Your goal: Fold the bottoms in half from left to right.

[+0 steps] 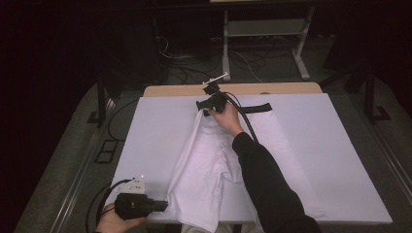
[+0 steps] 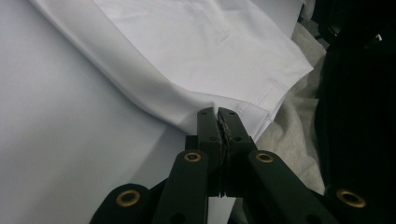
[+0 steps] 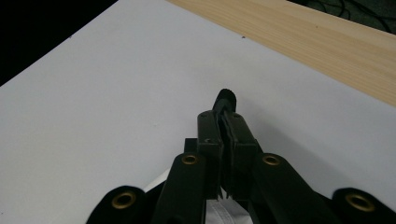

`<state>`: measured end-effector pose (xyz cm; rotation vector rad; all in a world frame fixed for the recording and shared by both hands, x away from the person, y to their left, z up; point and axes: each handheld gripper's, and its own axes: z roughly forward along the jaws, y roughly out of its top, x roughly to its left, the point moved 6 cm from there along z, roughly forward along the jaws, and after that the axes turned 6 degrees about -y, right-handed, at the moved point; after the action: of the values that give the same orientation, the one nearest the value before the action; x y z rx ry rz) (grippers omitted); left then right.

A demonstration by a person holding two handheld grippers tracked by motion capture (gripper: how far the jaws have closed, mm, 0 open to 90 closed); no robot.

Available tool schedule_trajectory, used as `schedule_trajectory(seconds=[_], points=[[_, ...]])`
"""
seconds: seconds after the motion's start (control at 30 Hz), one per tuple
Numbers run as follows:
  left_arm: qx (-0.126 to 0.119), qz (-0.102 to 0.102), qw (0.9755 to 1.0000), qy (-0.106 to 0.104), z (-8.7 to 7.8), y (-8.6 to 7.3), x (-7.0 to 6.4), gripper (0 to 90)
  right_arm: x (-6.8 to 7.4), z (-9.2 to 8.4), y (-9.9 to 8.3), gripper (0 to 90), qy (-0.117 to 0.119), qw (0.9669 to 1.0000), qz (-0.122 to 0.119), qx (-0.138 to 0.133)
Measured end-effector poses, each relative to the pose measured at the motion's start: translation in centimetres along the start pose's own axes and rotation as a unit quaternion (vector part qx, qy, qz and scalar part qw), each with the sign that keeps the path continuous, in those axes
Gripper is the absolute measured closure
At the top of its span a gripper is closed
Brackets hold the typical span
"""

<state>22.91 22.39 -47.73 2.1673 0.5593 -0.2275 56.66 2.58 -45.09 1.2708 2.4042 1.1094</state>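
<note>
Across a white-covered table [image 1: 340, 160], a person works a white garment [image 1: 209, 165] with a two-jaw gripper in each hand. At the far end, the right gripper [image 1: 206, 104] sits on the garment's dark waistband [image 1: 252, 108], the right hand [image 1: 226, 116] wrapped around its body and a black sleeve [image 1: 267, 184] trailing back toward the near edge. From that gripper's own camera, the jaws are pressed together on a small dark fold of band [image 3: 225, 99] that pokes out just past their tips; white cloth shows beneath the jaws, the white table cover [image 3: 93, 102] spreads ahead of them, and a strip of bare wood tabletop [image 3: 317, 42] runs beyond.

At the near left corner, the left gripper [image 1: 163, 206] is held low by the left hand [image 1: 114, 222], its cable [image 1: 99, 204] looping off the table edge. Its jaws are closed tight on the hemmed end of a trouser leg [image 2: 224, 60], which stretches away ahead of the tips and to their right; the white cover lies to their left, and grey floor [image 2: 294, 130] shows to the right past the hem.

Between the two grippers the garment lies lengthwise, creased along its middle, with the near end hanging over the table's front edge.
</note>
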Motion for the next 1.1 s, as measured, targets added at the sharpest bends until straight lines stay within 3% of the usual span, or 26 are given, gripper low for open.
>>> schedule_trajectory(seconds=[0.57,0.87,1.1], points=[[-0.02,0.038,0.9987,-0.026,0.9,3.1,-1.5,88.0,-1.2,-1.8,0.4,84.7,-0.01,0.9999,-0.008,-0.004],[-0.018,0.073,0.9958,-0.052,2.3,5.4,-3.2,87.9,-2.5,-2.8,0.0,84.7,-0.017,0.9998,-0.002,-0.006],[-0.013,0.086,0.9942,-0.062,3.1,6.4,-3.6,87.9,-3.1,-3.4,0.0,84.7,-0.021,0.9998,-0.001,-0.008]])
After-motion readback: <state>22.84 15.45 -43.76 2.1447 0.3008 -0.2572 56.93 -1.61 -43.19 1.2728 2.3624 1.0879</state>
